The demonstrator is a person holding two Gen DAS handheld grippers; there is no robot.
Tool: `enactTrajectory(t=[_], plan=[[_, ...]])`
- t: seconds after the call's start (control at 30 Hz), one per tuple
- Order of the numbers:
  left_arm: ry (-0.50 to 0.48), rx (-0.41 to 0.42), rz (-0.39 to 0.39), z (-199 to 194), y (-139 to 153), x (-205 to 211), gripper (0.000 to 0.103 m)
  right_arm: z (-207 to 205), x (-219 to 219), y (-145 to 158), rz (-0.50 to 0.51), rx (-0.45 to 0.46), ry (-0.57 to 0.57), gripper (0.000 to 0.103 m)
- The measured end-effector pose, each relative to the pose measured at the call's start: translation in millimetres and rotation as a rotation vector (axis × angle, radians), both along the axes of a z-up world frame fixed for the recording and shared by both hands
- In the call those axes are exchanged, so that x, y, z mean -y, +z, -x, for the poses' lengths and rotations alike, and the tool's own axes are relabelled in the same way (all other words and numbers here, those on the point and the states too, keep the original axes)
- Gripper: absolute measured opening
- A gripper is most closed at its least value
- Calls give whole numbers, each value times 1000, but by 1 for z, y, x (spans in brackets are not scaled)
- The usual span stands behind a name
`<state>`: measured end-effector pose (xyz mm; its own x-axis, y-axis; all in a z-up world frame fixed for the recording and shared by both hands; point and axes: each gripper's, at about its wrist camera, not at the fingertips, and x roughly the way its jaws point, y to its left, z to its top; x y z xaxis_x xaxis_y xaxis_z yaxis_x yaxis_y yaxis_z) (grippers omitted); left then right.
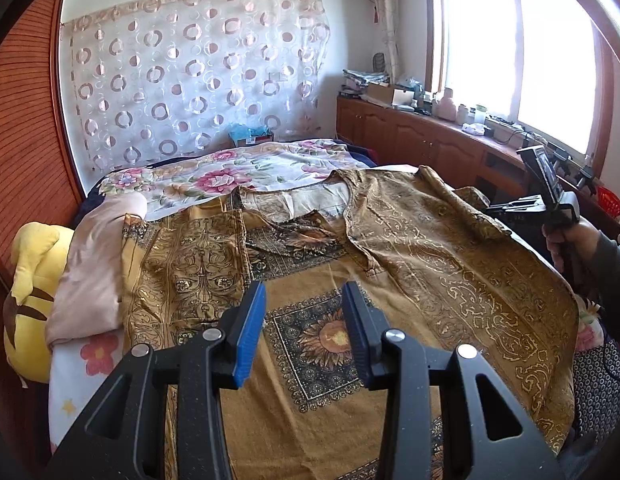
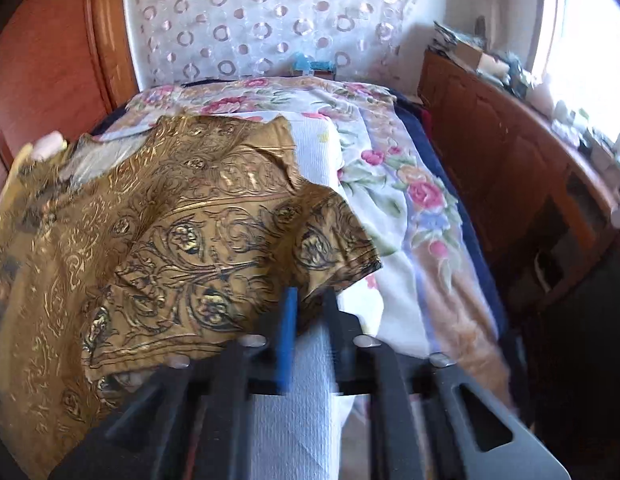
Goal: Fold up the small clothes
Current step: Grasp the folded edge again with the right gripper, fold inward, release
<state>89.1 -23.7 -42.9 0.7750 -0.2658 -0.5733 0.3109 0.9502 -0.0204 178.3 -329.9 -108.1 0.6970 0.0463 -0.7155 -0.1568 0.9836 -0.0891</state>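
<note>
Beneath and ahead of the left gripper point(image 1: 305, 312), a golden-brown printed shirt point(image 1: 350, 280) lies spread over a floral bedsheet point(image 1: 238, 176). This gripper hangs above the cloth with its blue-padded jaws apart and nothing between them; a dark square panel with a sunflower point(image 1: 330, 338) shows in the gap. To its left, a pink pillow point(image 1: 94, 264) sits beside a yellow plush toy point(image 1: 30, 304). To its far right, a hand point(image 1: 570, 244) in a dark sleeve grips the handle of the other tool at the shirt's edge.

In the right wrist view, the right gripper point(image 2: 310, 300) has its jaws drawn close together, and the shirt's patterned sleeve hem point(image 2: 334, 240) bunches right at their tips; the picture is blurred, so whether the cloth is actually pinched cannot be told. The bulk of the shirt falls away to its left. To its right runs a wooden cabinet point(image 2: 510, 168) under a bright window point(image 2: 590, 32).
</note>
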Motion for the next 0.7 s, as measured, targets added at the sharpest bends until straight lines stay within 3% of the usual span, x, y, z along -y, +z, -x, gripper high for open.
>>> enactTrajectory(t=[0.1, 0.5, 0.7], plan=[[3, -5, 4, 0, -2, -1, 40, 3, -13, 5, 46, 47, 32, 5], [27, -12, 15, 1, -4, -13, 40, 12, -99, 66, -46, 174, 274, 5], [33, -13, 20, 0, -5, -16, 40, 17, -148, 85, -70, 172, 427, 5]])
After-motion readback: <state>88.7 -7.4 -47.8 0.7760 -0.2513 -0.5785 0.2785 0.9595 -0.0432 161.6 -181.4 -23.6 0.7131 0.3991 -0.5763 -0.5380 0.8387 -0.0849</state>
